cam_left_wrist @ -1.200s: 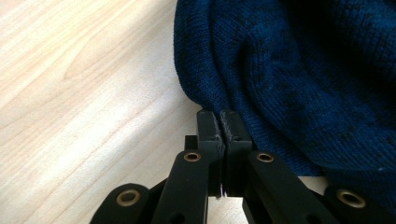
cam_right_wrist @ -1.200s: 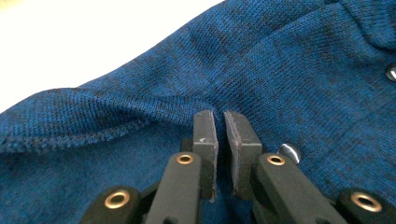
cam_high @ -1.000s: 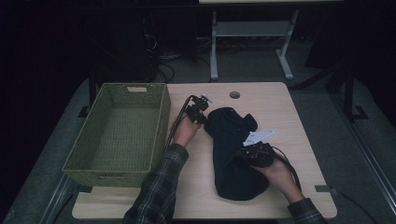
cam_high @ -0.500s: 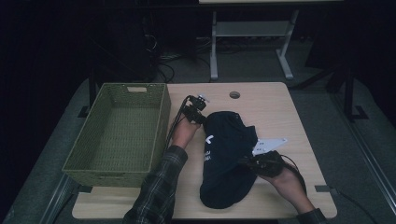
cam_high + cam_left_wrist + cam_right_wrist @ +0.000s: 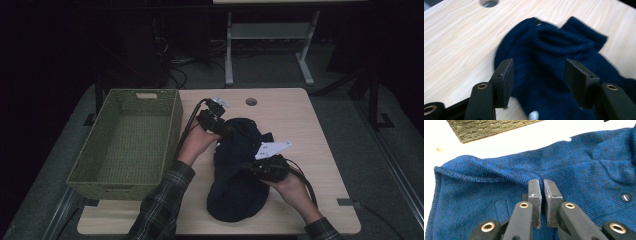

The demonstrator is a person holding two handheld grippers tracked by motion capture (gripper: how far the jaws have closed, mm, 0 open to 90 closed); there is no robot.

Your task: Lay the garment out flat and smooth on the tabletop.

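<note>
basket point(image 5: 127, 142): table's point(image 5: 320, 130) left | sweater point(image 5: 237, 170): just right of basket, on table

— What's different from a second ago?
— The left gripper point(image 5: 537, 82) has let go: its jaws have just been opening and now stand apart above the navy cardigan point(image 5: 240, 165).
— And the cardigan?
— Folded narrower, its lower end pulled nearer the worktop's front edge by the right gripper point(image 5: 542, 195).

One camera hangs high over the person's side and looks forward and down on the whole table point(image 5: 300, 120), far off. Two small cameras ride on the grippers, very close, each looking along its own black jaws rising from the bottom. All three share the blue sweater point(image 5: 235, 170) point(image 5: 554, 57) point(image 5: 499, 182).
</note>
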